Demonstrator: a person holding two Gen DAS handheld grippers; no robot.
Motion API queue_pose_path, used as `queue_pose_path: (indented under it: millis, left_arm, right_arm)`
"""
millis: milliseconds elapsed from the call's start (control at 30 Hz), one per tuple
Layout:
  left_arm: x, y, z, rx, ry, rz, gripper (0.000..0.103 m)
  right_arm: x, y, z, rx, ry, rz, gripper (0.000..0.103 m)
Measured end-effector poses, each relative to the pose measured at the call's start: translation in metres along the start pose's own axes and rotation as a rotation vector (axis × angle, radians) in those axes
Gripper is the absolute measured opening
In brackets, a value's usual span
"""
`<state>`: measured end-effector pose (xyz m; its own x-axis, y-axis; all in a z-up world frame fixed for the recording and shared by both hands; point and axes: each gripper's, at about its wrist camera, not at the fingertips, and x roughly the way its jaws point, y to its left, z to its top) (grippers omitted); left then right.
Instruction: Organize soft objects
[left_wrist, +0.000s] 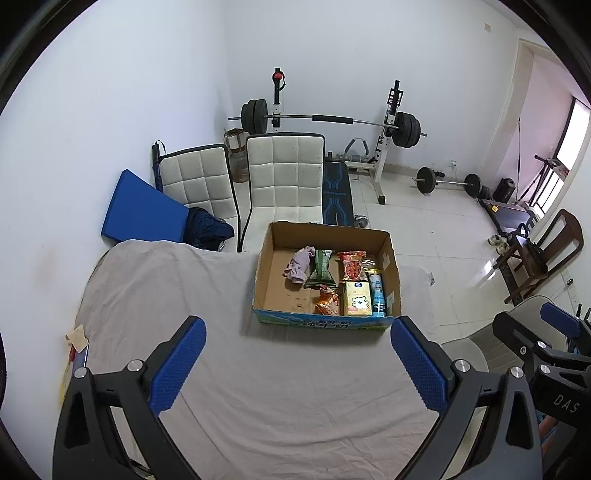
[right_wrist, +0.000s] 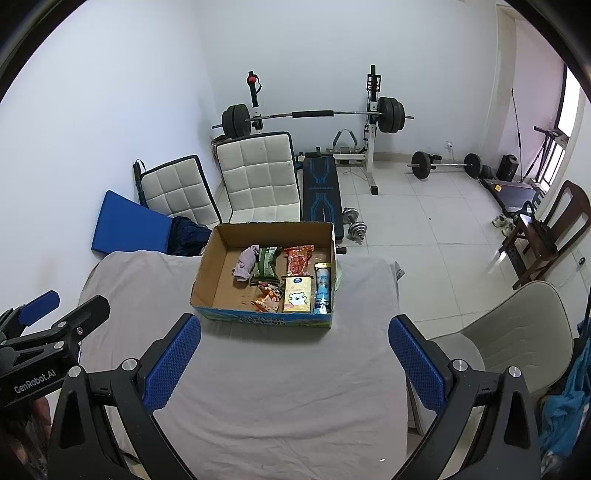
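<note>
An open cardboard box (left_wrist: 266, 258) (right_wrist: 210, 266) stands at the far side of a table covered in grey cloth (left_wrist: 177, 295) (right_wrist: 147, 288). Inside lie a pale purple cloth (left_wrist: 300, 266) (right_wrist: 245, 265), a green packet (left_wrist: 320, 269) (right_wrist: 265, 266), a red packet (left_wrist: 351, 266) (right_wrist: 298, 261), an orange snack bag (left_wrist: 328, 302) (right_wrist: 269, 297), a yellow carton (left_wrist: 357, 299) (right_wrist: 296, 295) and a blue bottle (left_wrist: 377, 294) (right_wrist: 322, 291). My left gripper (left_wrist: 298, 360) is open and empty, above the cloth short of the box. My right gripper (right_wrist: 294, 360) is open and empty, also short of the box.
Two white padded chairs (left_wrist: 284, 173) (right_wrist: 258, 173) stand behind the table, with a blue mat (left_wrist: 142, 208) at the wall. A barbell rack (left_wrist: 332, 122), bench and dumbbells (right_wrist: 354, 225) fill the floor beyond. A beige chair (right_wrist: 517, 332) is at the table's right.
</note>
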<state>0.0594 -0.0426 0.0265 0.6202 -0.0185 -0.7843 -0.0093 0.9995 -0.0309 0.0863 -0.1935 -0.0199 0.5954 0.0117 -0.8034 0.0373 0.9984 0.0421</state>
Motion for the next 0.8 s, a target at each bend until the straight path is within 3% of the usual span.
queue_pose_path:
  millis: [800]
  left_arm:
    - [0.0049, 0.0023, -0.0021, -0.003, 0.003, 0.006, 0.103]
  right_arm:
    - [0.0021, 0.0060, -0.0008, -0.010, -0.013, -0.014, 0.103]
